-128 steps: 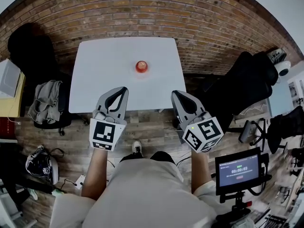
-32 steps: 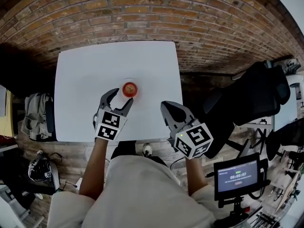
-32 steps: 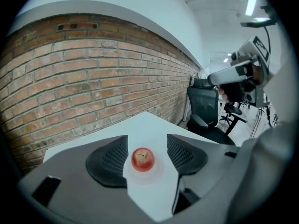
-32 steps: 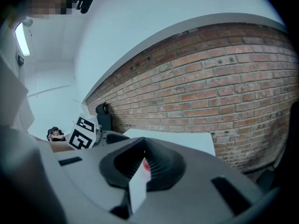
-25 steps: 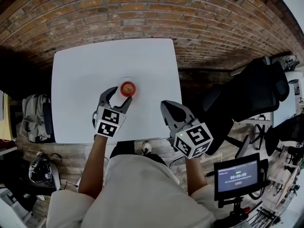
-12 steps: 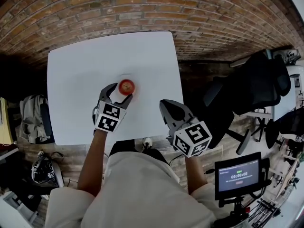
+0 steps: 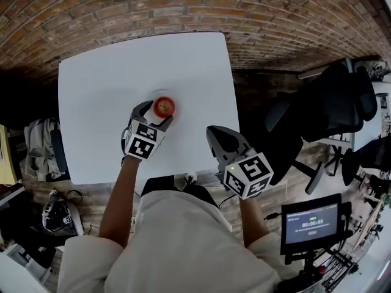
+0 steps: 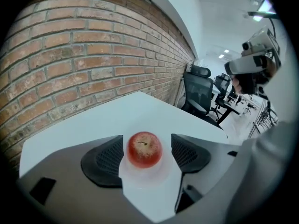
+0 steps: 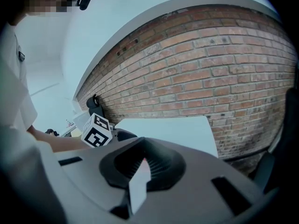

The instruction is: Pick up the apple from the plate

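A red apple (image 7: 164, 107) (image 8: 145, 148) sits on a small white plate (image 7: 162, 94) (image 8: 145, 177) on the white table (image 7: 104, 66). My left gripper (image 7: 156, 110) (image 8: 145, 154) has come down over the plate, and its jaws are opening. The apple lies between the black ribbed pads (image 8: 106, 158), with a thin gap on each side. My right gripper (image 7: 212, 133) (image 9: 140, 164) hovers over the table's near right edge, jaws together with nothing in them. Its view shows the left gripper's marker cube (image 9: 97, 130).
A brick wall (image 7: 183, 5) runs behind the table. Black office chairs (image 7: 317, 115) stand to the right, and a small monitor on a stand (image 7: 311, 224) is at the lower right. A bag (image 7: 40, 145) lies on the floor at the left.
The left gripper moved forward and down until its jaws straddle the apple, and they spread wider. The right gripper sank a little and stayed shut by the table's edge.
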### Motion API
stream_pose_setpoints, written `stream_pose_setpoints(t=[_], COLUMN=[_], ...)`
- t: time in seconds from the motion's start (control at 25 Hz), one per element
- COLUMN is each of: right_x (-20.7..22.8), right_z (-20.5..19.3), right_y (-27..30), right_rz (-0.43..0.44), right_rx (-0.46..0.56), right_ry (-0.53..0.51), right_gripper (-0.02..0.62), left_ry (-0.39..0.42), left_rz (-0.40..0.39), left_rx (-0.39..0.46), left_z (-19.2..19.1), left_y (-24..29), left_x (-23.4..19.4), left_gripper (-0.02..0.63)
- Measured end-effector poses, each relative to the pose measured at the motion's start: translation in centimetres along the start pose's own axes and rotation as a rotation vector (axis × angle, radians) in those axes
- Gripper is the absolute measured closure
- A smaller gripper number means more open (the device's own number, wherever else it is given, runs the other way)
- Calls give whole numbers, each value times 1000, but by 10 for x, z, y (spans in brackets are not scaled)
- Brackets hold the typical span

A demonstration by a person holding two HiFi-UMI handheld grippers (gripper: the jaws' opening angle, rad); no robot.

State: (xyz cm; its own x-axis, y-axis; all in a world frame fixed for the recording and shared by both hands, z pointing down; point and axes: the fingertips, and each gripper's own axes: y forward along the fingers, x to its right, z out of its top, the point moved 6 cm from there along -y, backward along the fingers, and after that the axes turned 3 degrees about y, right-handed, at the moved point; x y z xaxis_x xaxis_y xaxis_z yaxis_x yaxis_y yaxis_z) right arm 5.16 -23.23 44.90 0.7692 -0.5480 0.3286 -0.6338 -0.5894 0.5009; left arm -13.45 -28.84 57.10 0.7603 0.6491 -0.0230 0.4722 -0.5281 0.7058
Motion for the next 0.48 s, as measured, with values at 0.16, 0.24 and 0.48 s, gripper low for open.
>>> stream_pose_setpoints(t=[0.16,0.24,0.48], right_x=[-4,-3,3], right_z=[-4,-5,-8], right_y=[2,3,8], right_rz=[-1,-4,-18], right_rx=[-16,-23,-37], right_ry=[1,1,13], right_gripper=[592,592,592], left_ry=[-7,-10,-2], left_rz=[-5,-4,-35], left_rx=[-19,-24,-47], left_z=[-8,-9,-14], left_y=[6,11,26], left_x=[-2,-4,-5], left_gripper=[296,291,259])
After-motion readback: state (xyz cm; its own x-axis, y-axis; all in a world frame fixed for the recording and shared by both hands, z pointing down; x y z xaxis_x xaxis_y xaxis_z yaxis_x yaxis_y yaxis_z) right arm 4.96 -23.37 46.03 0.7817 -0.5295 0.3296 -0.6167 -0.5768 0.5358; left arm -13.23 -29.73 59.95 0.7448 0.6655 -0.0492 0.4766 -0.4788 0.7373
